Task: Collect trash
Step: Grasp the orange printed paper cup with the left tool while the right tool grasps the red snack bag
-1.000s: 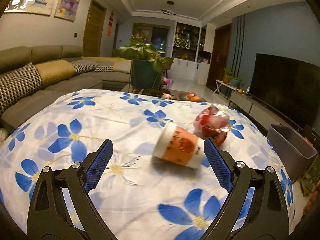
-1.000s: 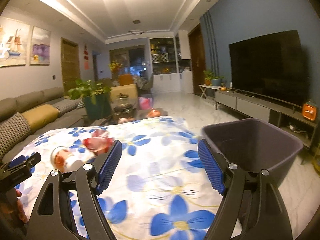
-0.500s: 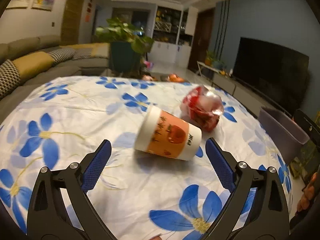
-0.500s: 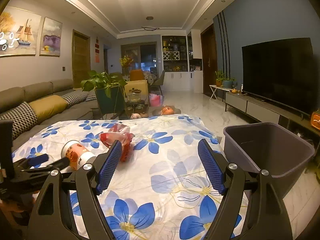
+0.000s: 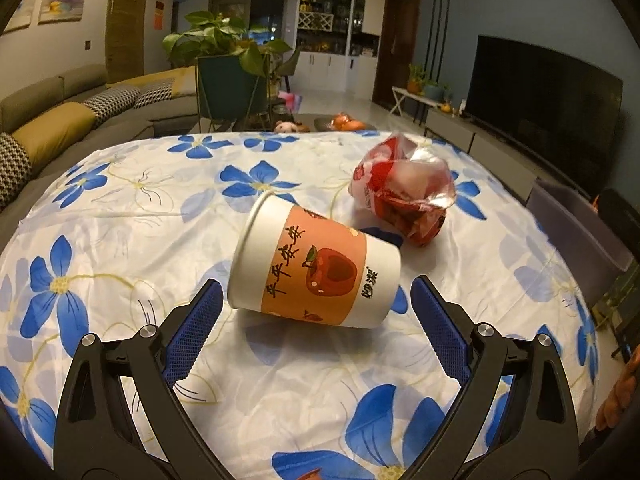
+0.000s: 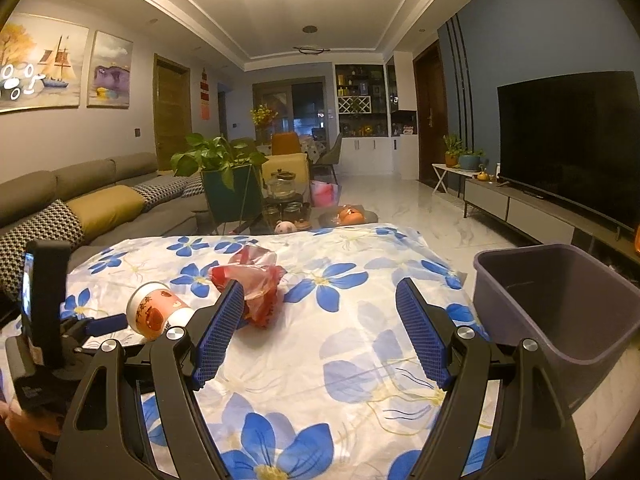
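Note:
A paper cup (image 5: 316, 264) with an orange apple band lies on its side on the flowered tablecloth (image 5: 120, 220). My left gripper (image 5: 314, 286) is open, and the cup's near side sits just between its blue fingertips without touching the pads. Behind the cup, to the right, lies a crumpled red and clear wrapper (image 5: 404, 192). In the right wrist view my right gripper (image 6: 320, 286) stands open and empty above the tablecloth (image 6: 360, 360). The wrapper (image 6: 252, 284) is partly behind its left finger. The cup (image 6: 160, 312) lies further left, with one of the left gripper's fingers (image 6: 106, 322) beside it.
A grey-purple bin (image 6: 560, 300) stands off the table's right edge and also shows as the bin (image 5: 576, 240) in the left wrist view. A sofa (image 6: 80, 200), a potted plant (image 6: 224, 176), a low table and a TV (image 6: 572, 140) lie beyond. A hand (image 5: 616, 400) shows at the right edge.
My left gripper has come closer to the cup and tipped downward, so the cup now reaches between its fingertips. The right gripper has drifted sideways; the bin sits further right in its view.

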